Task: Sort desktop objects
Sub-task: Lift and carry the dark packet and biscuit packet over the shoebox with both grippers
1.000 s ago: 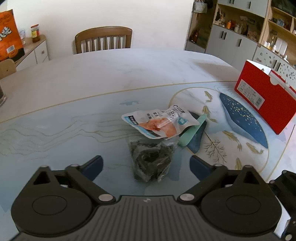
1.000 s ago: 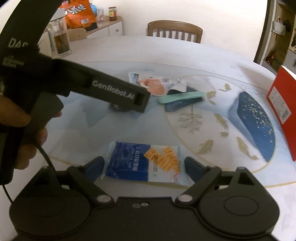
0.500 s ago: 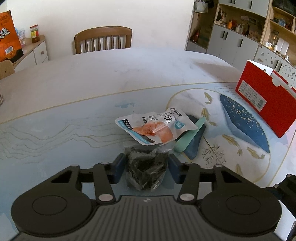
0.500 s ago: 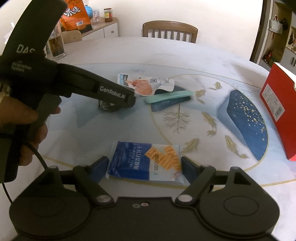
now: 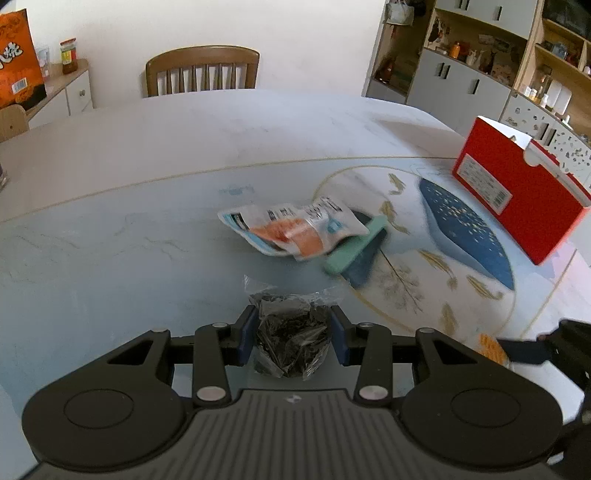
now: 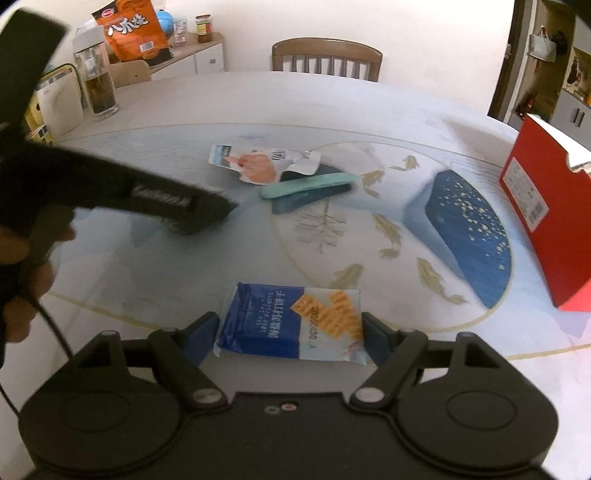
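Between the blue pads of the left gripper: clear packet of dark dried contents, pinched on both sides by the fingers, lower end close against the gripper body. Whether lifted or resting on the surface: cannot tell.

Just beyond, on the pale blue printed part of the surface: white pouch with orange picture, lying flat, its right edge overlapping a mint-green flat item stacked on a dark blue flat item. Blurred; no finer detail readable.

At far right of the surface: red box, standing, white flap open at top, well apart from the pouch.

Between the fingers of the right gripper: blue and white cracker packet, lying flat on the surface near its front edge. Fingers spread to either side of the packet, near its ends; contact not confirmable, so clamped or merely flanking cannot be told.

Left of the right wrist view: left gripper body, blurred, held by a hand, tip low over the surface near the pouch.

Background: wooden chair at the far side, glass bottle of dark liquid, orange snack bag on a sideboard, shelving unit at right.
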Demonstrator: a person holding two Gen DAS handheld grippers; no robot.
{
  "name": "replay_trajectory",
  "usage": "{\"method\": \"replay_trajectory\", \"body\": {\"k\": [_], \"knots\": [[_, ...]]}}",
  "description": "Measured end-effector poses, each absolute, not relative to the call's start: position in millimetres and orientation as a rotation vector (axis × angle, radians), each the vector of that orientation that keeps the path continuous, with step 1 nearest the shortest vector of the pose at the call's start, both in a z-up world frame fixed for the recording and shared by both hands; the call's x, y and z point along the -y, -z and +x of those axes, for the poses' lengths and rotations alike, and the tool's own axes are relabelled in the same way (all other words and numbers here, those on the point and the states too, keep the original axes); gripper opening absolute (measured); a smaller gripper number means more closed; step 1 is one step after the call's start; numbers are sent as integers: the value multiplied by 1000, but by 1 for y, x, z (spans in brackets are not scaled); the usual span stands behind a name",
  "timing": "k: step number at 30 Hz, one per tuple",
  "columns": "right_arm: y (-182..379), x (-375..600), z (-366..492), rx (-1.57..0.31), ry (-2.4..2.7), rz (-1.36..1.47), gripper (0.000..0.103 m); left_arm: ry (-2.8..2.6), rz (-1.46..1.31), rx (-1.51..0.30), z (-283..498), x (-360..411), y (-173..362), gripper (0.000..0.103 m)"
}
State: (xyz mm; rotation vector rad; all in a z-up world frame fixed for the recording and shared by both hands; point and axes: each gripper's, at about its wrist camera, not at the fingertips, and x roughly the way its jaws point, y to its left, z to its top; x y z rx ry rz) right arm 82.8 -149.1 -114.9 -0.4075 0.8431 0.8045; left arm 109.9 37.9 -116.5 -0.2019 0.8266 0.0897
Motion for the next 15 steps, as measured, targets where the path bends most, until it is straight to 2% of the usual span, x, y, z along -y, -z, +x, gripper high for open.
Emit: {"method": "replay_trajectory", "body": {"k": [15], "knots": [[105, 186, 101, -838, -751, -382, 79, -38, -191, -847, 87, -2, 111, 40]]}}
